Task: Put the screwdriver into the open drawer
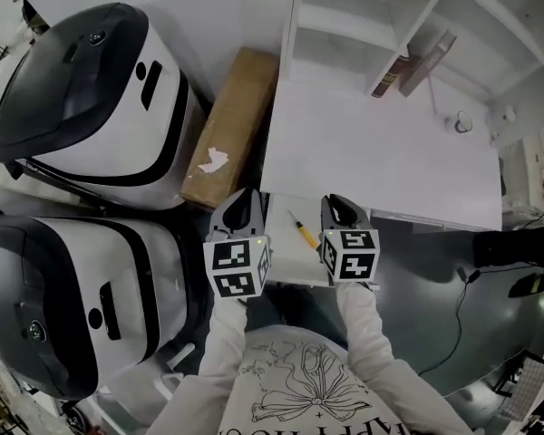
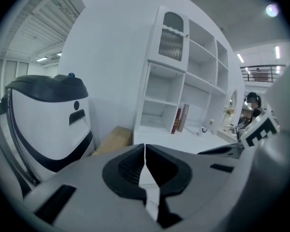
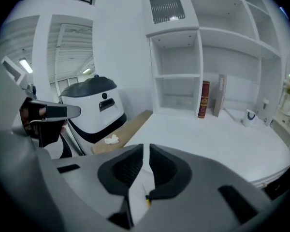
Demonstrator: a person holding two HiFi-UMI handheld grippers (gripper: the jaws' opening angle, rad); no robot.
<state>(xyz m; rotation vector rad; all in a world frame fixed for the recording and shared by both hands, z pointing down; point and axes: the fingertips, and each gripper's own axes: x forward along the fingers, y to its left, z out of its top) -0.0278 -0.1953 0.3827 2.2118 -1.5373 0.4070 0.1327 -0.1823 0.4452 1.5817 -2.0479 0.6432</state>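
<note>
Left tongs (image 1: 246, 198) and right tongs (image 1: 338, 203) hover level, flanking the screwdriver (image 1: 302, 231).

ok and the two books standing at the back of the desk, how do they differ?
Colour: the red book has a dark red spine, while the grey book is pale and plain.
Height: the grey book stands clearly taller than the red book.
Position: in the right gripper view the red book is on the left and the grey book on the right, nearer the cup.
Shared: both stand upright on the white desk, side by side.
</note>
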